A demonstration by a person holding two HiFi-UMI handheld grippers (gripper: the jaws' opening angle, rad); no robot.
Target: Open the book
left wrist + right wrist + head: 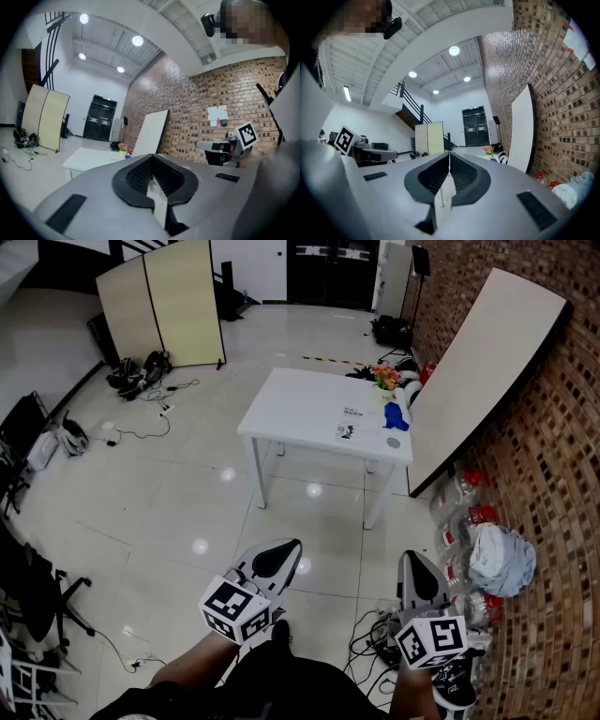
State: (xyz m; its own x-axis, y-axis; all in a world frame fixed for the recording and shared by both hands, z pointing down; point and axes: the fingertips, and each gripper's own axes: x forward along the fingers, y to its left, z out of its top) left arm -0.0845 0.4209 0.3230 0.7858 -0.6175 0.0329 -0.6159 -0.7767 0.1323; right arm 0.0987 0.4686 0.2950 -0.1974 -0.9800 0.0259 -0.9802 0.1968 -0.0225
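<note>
Head view takes in a wide tiled floor (pixel 187 493) with a brick wall (pixel 553 474) down the right side and a long pale board (pixel 478 371) leaning against it. A folding screen (pixel 164 306) stands at the far left. In the middle of the room is a white table (pixel 300 404), well apart from where the person stands.

Low in that view both tools are held close to the body. The left gripper (pixel 277 557) has its jaws pressed together with nothing between them, and its own view shows only the room past the closed tips. The right gripper (pixel 419 579) is likewise clenched on nothing.

On the table's right end are some flowers (pixel 385 377), a blue object (pixel 394 415) and two small flat printed items (pixel 352 412). One of these is probably the book, though from here it is too small to tell which, or whether it lies closed.

By my reckoning nothing of the task is done. The walk to the table, the loosening of the jaws and the lifting of the cover are all yet to come.
</note>
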